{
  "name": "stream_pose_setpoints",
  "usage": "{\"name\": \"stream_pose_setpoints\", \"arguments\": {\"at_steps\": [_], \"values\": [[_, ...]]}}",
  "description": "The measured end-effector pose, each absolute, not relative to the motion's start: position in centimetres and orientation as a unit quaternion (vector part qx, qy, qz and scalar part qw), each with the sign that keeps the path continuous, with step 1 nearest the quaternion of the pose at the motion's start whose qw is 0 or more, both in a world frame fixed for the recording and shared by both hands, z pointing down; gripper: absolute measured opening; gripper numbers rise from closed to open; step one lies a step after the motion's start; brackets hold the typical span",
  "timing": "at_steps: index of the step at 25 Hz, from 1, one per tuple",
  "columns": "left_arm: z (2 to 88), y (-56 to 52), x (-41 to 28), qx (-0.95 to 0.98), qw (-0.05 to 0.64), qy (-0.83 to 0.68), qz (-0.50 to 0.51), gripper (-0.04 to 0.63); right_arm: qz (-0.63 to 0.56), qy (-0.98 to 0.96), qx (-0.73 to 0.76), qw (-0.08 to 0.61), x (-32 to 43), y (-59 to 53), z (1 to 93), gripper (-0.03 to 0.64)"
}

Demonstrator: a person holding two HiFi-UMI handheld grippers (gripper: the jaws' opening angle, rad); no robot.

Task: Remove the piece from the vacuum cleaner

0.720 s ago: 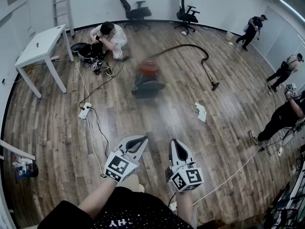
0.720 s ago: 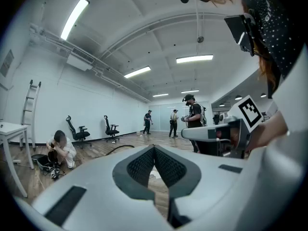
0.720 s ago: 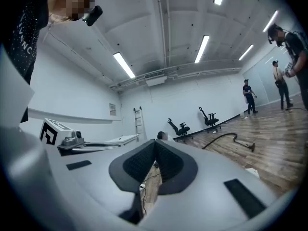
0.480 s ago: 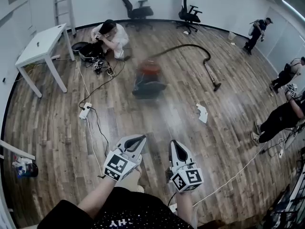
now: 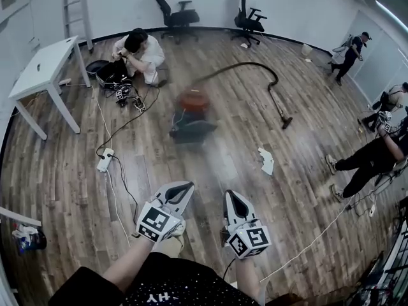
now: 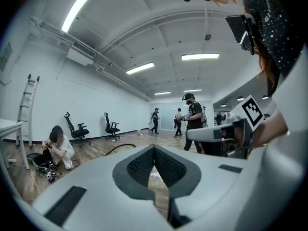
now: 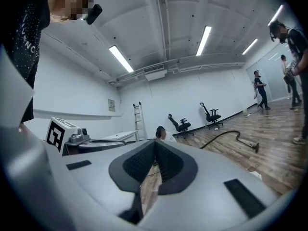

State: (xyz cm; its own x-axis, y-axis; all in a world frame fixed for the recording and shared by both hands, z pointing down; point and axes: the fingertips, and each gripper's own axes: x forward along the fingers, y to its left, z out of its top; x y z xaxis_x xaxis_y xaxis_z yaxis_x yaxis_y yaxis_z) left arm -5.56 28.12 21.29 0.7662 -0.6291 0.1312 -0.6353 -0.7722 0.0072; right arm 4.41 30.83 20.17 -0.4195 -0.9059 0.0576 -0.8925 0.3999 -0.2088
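A red and dark vacuum cleaner (image 5: 191, 115) stands on the wood floor in the middle of the head view. Its black hose (image 5: 245, 65) arcs right to a wand ending in a floor nozzle (image 5: 287, 122). The hose (image 7: 226, 134) and nozzle (image 7: 254, 147) also show in the right gripper view. My left gripper (image 5: 190, 186) and right gripper (image 5: 230, 196) are held side by side low in the head view, well short of the vacuum. Both are shut with nothing between the pads (image 6: 154, 165) (image 7: 155, 161).
A person (image 5: 139, 51) crouches by gear and cables at the back left. A white table (image 5: 38, 75), a ladder (image 5: 75, 8) and two office chairs (image 5: 172, 11) line the back. A power strip (image 5: 104, 160) with cords lies left. White scrap (image 5: 266, 160) lies right. People (image 5: 366, 161) stand at right.
The view has shifted: the vacuum, table and power strip now sit slightly further left and lower. Both grippers stay shut and together. The people at right have moved.
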Motion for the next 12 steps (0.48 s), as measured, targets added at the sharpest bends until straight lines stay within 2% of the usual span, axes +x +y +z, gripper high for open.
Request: {"name": "stream_pose_setpoints", "arguments": {"at_steps": [12], "values": [[21.9, 16.1, -6.3, 0.943, 0.036, -0.325, 0.065, 0.008, -0.118, 0.832, -0.54, 0.041, 3.6, 19.3, 20.2, 0.011]]}}
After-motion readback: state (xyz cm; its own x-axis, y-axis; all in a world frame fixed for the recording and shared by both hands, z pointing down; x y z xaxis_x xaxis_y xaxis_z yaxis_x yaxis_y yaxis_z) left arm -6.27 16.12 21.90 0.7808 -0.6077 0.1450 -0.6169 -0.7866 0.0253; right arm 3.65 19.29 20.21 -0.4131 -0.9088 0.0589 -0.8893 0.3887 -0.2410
